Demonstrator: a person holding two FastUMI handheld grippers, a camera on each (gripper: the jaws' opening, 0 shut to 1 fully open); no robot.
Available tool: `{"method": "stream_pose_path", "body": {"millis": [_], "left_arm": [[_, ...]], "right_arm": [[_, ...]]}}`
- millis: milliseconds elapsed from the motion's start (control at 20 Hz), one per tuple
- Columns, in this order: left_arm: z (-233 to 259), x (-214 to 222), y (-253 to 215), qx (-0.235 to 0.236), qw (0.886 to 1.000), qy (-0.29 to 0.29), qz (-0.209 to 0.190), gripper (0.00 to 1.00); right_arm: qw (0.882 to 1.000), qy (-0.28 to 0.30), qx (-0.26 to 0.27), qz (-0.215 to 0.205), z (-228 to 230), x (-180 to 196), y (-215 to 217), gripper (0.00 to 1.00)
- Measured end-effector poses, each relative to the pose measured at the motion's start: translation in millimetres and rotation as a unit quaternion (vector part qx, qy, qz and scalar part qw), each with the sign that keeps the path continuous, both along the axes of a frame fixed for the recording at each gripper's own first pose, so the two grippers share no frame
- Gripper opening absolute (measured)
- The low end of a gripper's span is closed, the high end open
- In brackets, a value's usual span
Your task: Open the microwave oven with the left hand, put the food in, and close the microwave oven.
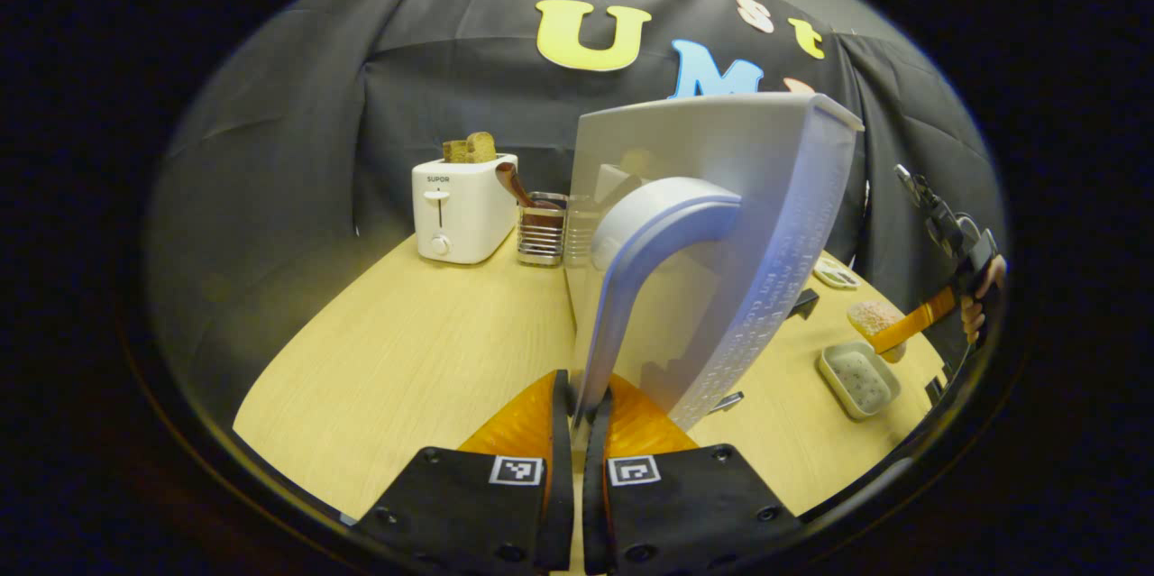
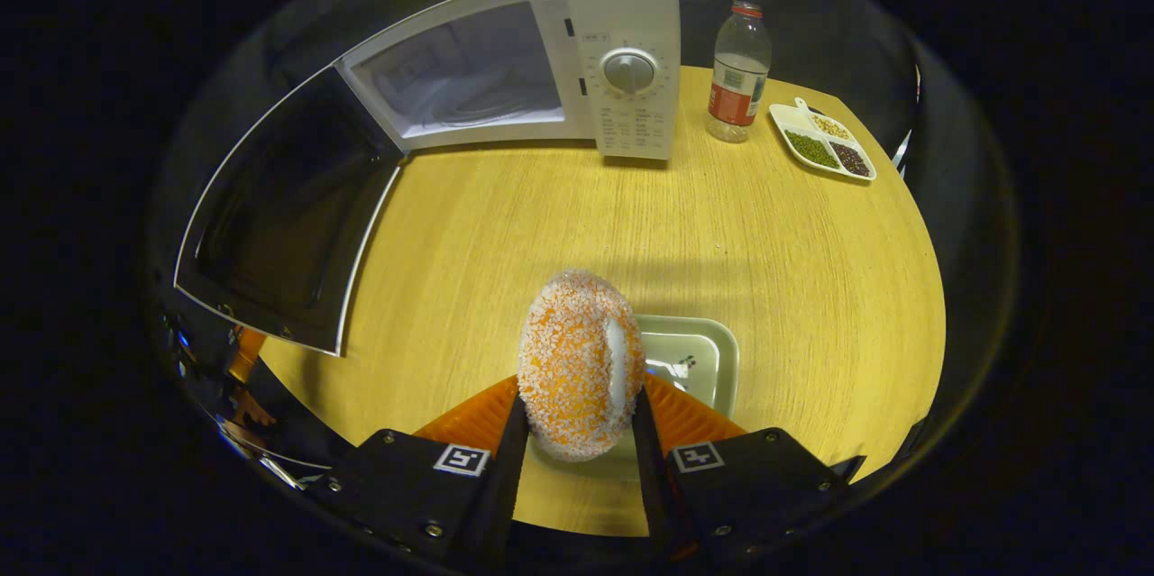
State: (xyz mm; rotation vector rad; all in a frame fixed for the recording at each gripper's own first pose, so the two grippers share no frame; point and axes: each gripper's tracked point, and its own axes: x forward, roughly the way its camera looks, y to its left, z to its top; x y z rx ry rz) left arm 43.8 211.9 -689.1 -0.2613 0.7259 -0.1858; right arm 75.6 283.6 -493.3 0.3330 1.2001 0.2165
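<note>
Two hand-held grippers busy: left hand-held gripper [image 1: 577, 418] clenched on door handle [image 1: 631, 260], microwave door [image 2: 279, 206] swung wide open. Right hand-held gripper [image 2: 577, 432] grasping crumbed food [image 2: 577, 364], raised over small tray [image 2: 690, 351] on counter [image 2: 631, 224], well short of the microwave cavity [image 2: 464, 76]. Risks: crumbly round coating sliding from fingers mid-carry; clipping cavity edge on entry; door drifting shut if handle released early.
</note>
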Motion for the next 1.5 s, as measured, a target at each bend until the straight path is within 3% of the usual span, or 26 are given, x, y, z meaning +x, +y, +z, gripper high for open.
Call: {"method": "stream_pose_path", "body": {"millis": [200,550,750,950,1300,1500], "left_arm": [[-2.3,-0.7,2.7,-0.002,1.000,-0.005,-0.006,0.13],[-5.4,0.8,8.4,-0.001,1.000,-0.010,-0.021,0.13],[-5.7,-0.8,8.8,-0.006,1.000,-0.014,-0.019,0.13],[-6.9,-1.8,8.8,-0.001,0.999,-0.019,-0.032,0.13],[-8.0,-3.0,8.3,-0.021,0.999,-0.023,-0.016,0.13],[-9.5,-3.9,8.1,-0.025,0.999,-0.024,-0.021,0.13]], "right_arm": [[0.999,-0.014,0.033,-0.021,21.9,28.8,35.4,0.56],[0.990,-0.026,0.101,-0.096,40.6,86.5,94.6,0.58],[0.976,-0.051,0.146,-0.155,50.4,128.4,123.2,0.59],[0.967,-0.063,0.161,-0.187,47.4,159.3,140.9,0.58],[0.944,-0.084,0.195,-0.252,34.1,217.8,158.0,0.58],[0.925,-0.087,0.201,-0.309,24.2,251.1,159.5,0.58]]}}
